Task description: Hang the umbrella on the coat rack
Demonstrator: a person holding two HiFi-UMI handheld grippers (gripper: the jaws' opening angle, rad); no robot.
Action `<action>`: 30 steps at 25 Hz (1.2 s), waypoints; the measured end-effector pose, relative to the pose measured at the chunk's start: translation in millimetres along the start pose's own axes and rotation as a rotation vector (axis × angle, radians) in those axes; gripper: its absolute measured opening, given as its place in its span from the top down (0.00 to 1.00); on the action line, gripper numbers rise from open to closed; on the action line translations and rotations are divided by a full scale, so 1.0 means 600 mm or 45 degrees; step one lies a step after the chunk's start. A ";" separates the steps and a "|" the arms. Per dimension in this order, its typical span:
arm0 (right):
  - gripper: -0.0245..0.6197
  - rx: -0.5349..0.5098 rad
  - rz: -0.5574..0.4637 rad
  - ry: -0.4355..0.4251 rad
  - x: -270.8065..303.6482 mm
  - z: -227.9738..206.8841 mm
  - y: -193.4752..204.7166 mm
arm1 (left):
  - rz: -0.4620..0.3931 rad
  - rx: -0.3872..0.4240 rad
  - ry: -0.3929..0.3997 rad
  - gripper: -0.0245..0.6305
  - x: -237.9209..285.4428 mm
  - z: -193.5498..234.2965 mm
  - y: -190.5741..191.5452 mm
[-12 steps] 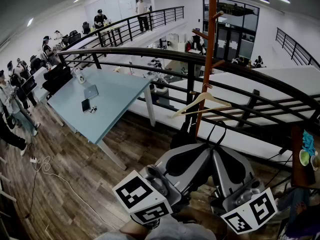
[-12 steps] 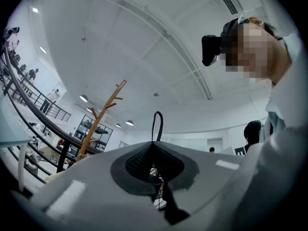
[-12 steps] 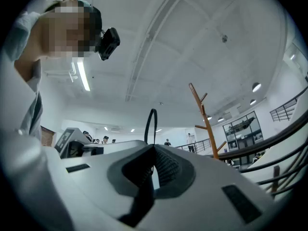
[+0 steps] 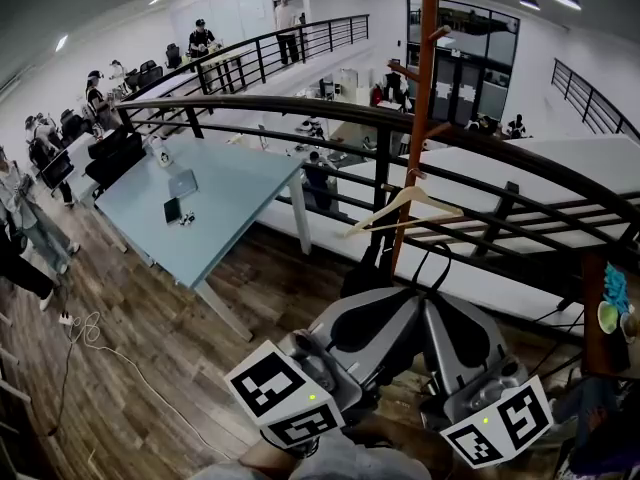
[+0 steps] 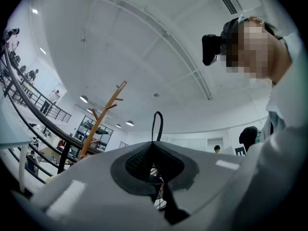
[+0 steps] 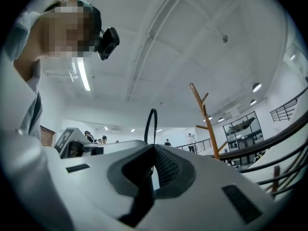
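The left claw (image 5: 154, 150) and right claw (image 6: 153, 152) are both closed tight on the umbrella strap loop (image 4: 432, 264). The rest of the umbrella is hidden beneath them, near the foot of the coat rack (image 4: 421, 118). The approach looks finished. Next, the loop needs raising over a peg (image 4: 402, 69).

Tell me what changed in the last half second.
Nothing in the job moved. The left gripper and right gripper stay shut on the black strap loop, close by the coat rack; the hanger still hangs there. Only bystanders at far left shifted, and a green light now shows on each marker cube.
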State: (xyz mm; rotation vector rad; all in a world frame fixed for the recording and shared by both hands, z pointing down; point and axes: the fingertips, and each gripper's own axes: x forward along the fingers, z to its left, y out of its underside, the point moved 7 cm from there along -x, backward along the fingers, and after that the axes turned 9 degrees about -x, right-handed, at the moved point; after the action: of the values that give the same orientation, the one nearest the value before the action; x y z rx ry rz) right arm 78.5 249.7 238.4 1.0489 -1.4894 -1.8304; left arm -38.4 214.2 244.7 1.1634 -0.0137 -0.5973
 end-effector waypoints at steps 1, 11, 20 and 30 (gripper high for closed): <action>0.96 0.007 -0.001 0.000 0.001 0.000 0.000 | 0.000 0.001 0.001 0.95 -0.001 0.000 0.000; 0.96 0.008 -0.013 0.007 0.013 0.023 -0.008 | -0.009 0.011 0.032 0.95 -0.021 0.003 -0.018; 0.96 -0.005 -0.020 0.039 0.035 0.061 0.002 | 0.000 0.019 0.064 0.95 -0.056 0.023 -0.031; 0.96 -0.007 0.004 0.074 0.049 0.102 0.017 | 0.018 0.000 0.074 0.95 -0.097 0.039 -0.034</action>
State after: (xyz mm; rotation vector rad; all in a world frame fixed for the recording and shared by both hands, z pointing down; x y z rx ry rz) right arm 10.8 256.6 246.5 1.0876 -1.4501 -1.7856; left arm -103.7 214.9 253.8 1.1792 0.0278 -0.5504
